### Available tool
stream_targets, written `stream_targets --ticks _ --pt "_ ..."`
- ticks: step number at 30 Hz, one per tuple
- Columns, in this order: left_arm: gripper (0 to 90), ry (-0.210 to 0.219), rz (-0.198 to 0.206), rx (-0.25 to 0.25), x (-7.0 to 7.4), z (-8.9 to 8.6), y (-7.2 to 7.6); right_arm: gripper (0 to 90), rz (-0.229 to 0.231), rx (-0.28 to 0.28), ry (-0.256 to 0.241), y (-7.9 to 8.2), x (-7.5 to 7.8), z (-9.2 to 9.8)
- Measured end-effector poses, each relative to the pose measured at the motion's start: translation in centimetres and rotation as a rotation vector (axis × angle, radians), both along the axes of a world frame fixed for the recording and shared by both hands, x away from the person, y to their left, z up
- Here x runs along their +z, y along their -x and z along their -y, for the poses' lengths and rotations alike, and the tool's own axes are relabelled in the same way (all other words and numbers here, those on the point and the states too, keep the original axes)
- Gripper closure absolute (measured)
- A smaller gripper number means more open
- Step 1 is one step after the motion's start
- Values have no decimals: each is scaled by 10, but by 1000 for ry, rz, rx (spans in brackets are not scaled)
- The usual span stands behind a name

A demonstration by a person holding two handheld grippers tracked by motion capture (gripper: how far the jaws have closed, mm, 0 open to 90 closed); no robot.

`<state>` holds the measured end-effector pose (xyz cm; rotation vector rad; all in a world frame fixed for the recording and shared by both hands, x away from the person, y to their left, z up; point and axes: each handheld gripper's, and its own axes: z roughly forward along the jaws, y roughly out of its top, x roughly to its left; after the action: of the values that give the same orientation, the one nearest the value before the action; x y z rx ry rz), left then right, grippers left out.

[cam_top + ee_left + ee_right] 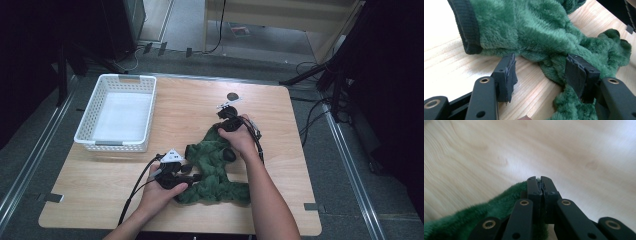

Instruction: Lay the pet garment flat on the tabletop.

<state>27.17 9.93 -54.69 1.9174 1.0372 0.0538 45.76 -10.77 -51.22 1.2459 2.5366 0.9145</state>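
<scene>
- Right gripper view: your right gripper [540, 185] has its jaws pinched together on an edge of the fuzzy green garment [486, 215].
- Left gripper view: your left gripper [541, 72] is spread wide, jaws either side of a fold, not squeezing it.
- High view: the garment [212, 170] lies crumpled mid-table [100, 185], between your hands.
- The white basket [122, 112] sits well apart, far left.

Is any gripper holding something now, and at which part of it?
The right gripper is shut on the far edge of the green fleece garment. The left gripper is open at the near side of the garment and holds nothing.
</scene>
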Motion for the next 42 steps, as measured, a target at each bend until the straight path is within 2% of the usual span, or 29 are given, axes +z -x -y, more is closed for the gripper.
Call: stream_targets --ticks 1,2,3,4,5,7,8,11,12,13,14,15,17,18,22,24,25,28,29,30,32,33,35,36,37,38,39,40,42 --pt "429 -7 -2 -1 -2 1 1 889 32 1 -28 1 3 1" --pt "430 -7 -2 -1 -2 1 1 889 32 1 -28 1 3 1" --pt "432 -14 -2 -1 -3 2 1 890 133 37 -83 4 13 2" --pt "434 -14 -2 -1 -3 2 1 890 133 37 -83 4 13 2" --pt "434 -18 -1 0 -3 2 1 889 187 53 -102 6 18 1" --pt "438 -23 -8 5 -4 2 0 882 372 122 -195 17 35 1" --pt "438 -22 -12 13 -4 3 0 873 413 130 -218 21 40 2" --pt "439 -23 -10 26 -5 3 1 805 419 159 -256 27 43 2" --pt "440 -22 -7 28 -6 3 1 721 358 219 -220 31 32 5" --pt "439 -19 -6 32 -6 2 1 714 327 235 -185 32 27 8" --pt "439 -19 -6 32 -6 2 1 714 327 235 -185 32 27 8" --pt "439 -19 -5 34 -6 2 1 631 237 250 -118 33 13 15" --pt "440 -18 -6 36 -6 3 1 520 157 241 -118 32 7 23" --pt "439 -18 -4 37 -6 3 1 490 157 218 -103 32 7 25" --pt "440 -16 -3 34 -6 4 1 454 176 159 -100 24 16 24" --pt "439 -17 -1 32 -6 4 0 447 163 137 -115 13 25 11" --pt "439 -16 -3 31 -6 3 0 439 133 142 -99 10 24 4" --pt "439 -14 -7 28 -6 3 0 446 61 181 21 6 5 -14" --pt "439 -12 -7 26 -6 2 0 446 61 181 21 6 5 -14" --pt "439 -9 -8 26 -6 2 0 501 51 177 58 5 0 -16" --pt "440 -9 -10 26 -6 2 1 658 78 149 98 3 -9 -15" --pt "441 -11 -9 27 -6 2 1 839 119 128 74 2 -13 -11" --pt "447 -12 -9 24 -6 3 1 864 143 74 57 0 -12 -9" --pt "460 -14 -6 29 -6 3 1 871 184 50 51 0 -9 -8" --pt "474 -18 -4 27 -6 4 1 872 245 52 13 1 -6 -7" --pt "474 -24 -1 28 -6 4 2 872 245 52 13 1 -6 -7" --pt "493 -32 3 22 -6 5 2 871 314 68 -46 4 -1 -6" --pt "517 -39 5 17 -6 5 2 871 442 77 -172 8 6 -1" --pt "521 -46 12 13 -6 7 3 848 441 42 -164 5 3 1"
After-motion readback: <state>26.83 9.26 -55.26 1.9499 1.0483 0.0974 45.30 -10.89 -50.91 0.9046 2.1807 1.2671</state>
